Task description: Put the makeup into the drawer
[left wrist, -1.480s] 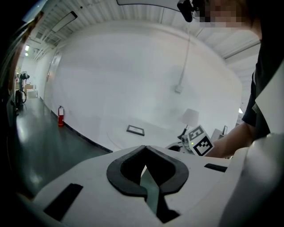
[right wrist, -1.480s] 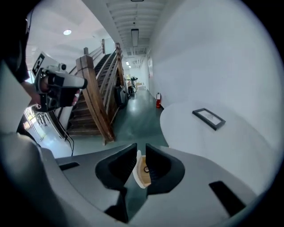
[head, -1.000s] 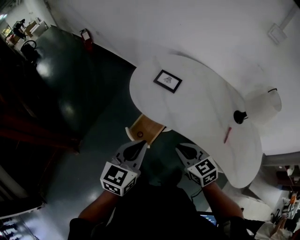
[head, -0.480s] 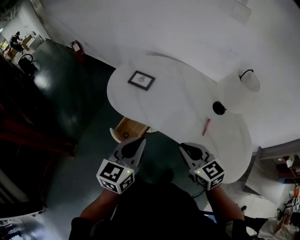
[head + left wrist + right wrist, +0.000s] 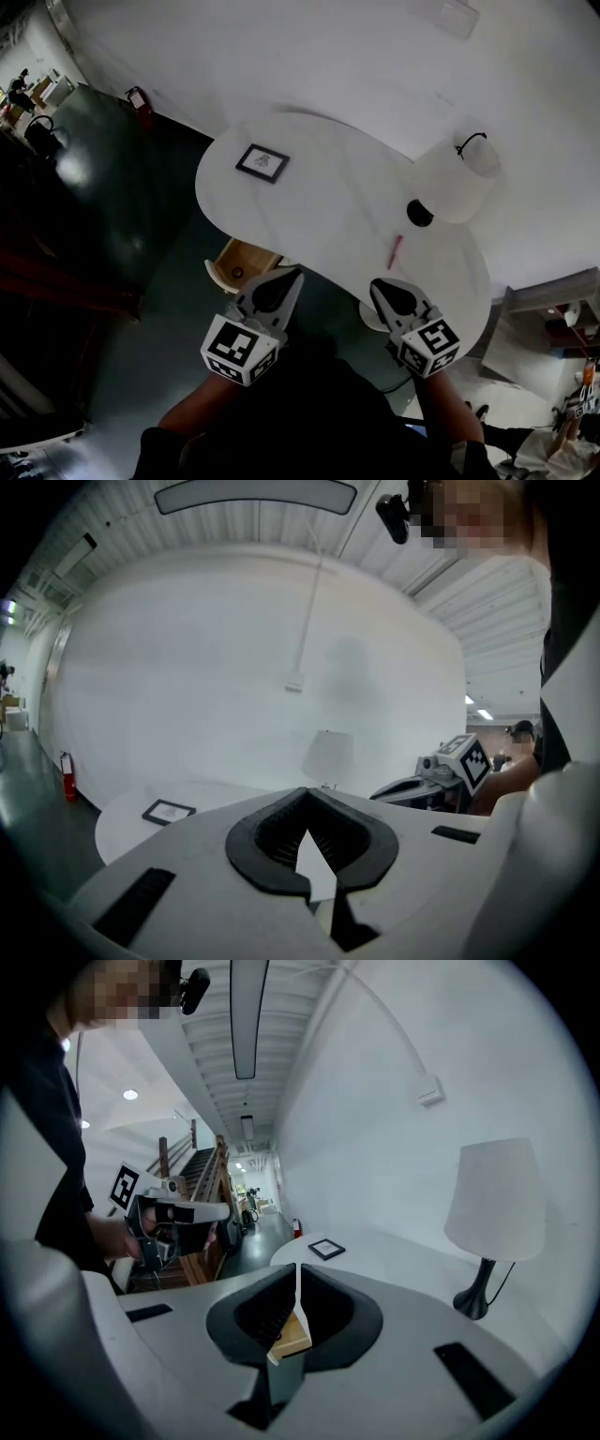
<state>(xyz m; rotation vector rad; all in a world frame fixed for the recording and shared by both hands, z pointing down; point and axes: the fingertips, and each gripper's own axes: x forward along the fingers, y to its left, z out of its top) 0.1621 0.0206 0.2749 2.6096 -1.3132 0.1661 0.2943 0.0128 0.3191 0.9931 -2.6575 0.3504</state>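
A slim pink makeup stick (image 5: 395, 250) lies on the white oval table (image 5: 319, 202), near its front edge and in front of the lamp's black base (image 5: 419, 213). Under the table's left end a wooden drawer (image 5: 239, 265) stands pulled out; a corner of the drawer (image 5: 292, 1335) also shows between the right jaws. My left gripper (image 5: 292, 274) is shut and empty, hanging just right of the drawer. My right gripper (image 5: 379, 285) is shut too, holding nothing, at the table's front edge just short of the stick. From their own cameras, the left gripper (image 5: 306, 791) and right gripper (image 5: 297, 1267) both show tips meeting.
A white-shaded lamp (image 5: 450, 183) stands at the table's right back. A small black picture frame (image 5: 261, 161) lies at its left. A white wall runs behind the table, dark floor to the left with a red fire extinguisher (image 5: 137, 97). A person's arms hold both grippers.
Both grippers have moved forward and a little up toward the table. The table now sits nearer and further left in the head view. Both stay shut.
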